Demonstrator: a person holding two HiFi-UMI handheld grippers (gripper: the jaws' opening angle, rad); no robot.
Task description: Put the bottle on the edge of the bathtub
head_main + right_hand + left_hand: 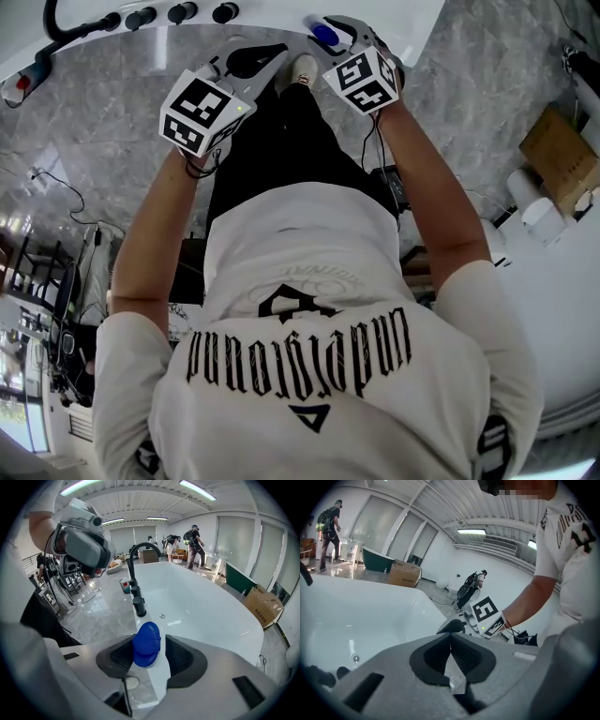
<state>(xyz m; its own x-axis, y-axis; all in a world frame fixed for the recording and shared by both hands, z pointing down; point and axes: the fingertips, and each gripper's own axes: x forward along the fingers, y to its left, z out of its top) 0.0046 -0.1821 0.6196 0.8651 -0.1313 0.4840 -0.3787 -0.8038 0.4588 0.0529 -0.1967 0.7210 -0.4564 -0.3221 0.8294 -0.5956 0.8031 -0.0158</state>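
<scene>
R tongs (149,641) loose round 1 bottle (146,645) on tub rim (159,677); L tongs (450,637) closed.

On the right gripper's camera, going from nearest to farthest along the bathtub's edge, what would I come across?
blue-capped bottle → black knob → curved black tap → people walking

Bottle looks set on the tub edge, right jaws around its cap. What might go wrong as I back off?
1. The bottle has its blue cap between the open jaws of the right gripper, nearer one pad; a sideways pull-out could knock it over.
2. It stands on the narrow bathtub rim, so a tip may drop it inside or onto the marble floor.
</scene>
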